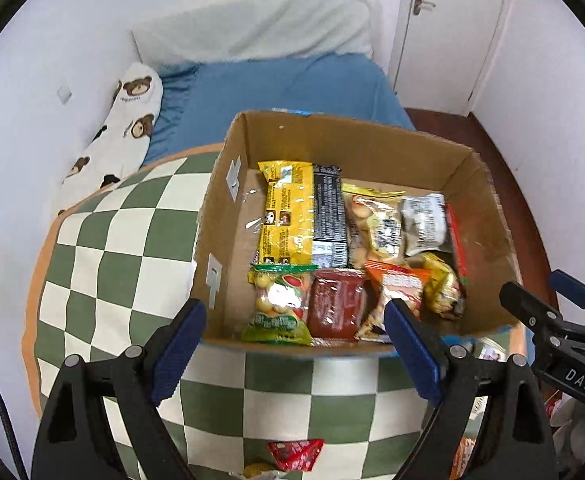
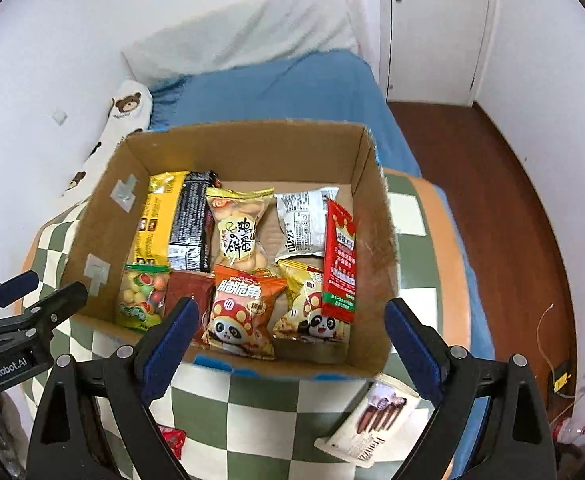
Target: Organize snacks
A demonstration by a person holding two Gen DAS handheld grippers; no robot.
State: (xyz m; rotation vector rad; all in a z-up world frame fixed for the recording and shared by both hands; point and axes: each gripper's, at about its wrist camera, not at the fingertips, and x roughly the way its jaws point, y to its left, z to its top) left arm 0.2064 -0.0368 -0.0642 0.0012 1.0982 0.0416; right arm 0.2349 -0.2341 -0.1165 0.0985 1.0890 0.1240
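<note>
An open cardboard box (image 1: pixel 372 136) (image 2: pixel 248 144) stands on a green-and-white checkered cloth (image 1: pixel 132 240) (image 2: pixel 276 404). Inside lie several snack packs: a yellow pack (image 1: pixel 286 216), a black bar (image 2: pixel 190 224), an orange panda bag (image 2: pixel 242 312), a red carton (image 2: pixel 340 268), a silver pack (image 2: pixel 304 220). My left gripper (image 1: pixel 296 344) is open and empty before the box's near wall. My right gripper (image 2: pixel 288 340) is open and empty, above the near wall. A white biscuit box (image 2: pixel 372 420) lies outside the box. A small red packet (image 1: pixel 294 454) (image 2: pixel 172 440) lies on the cloth.
A bed with a blue sheet (image 1: pixel 284 92) (image 2: pixel 292 88) and a bear-print pillow (image 1: pixel 128 128) lies behind. White walls stand on the left, a door (image 1: pixel 448 28) at the back, and wooden floor (image 2: pixel 504 200) on the right. Other packs (image 1: pixel 464 456) lie at the lower right.
</note>
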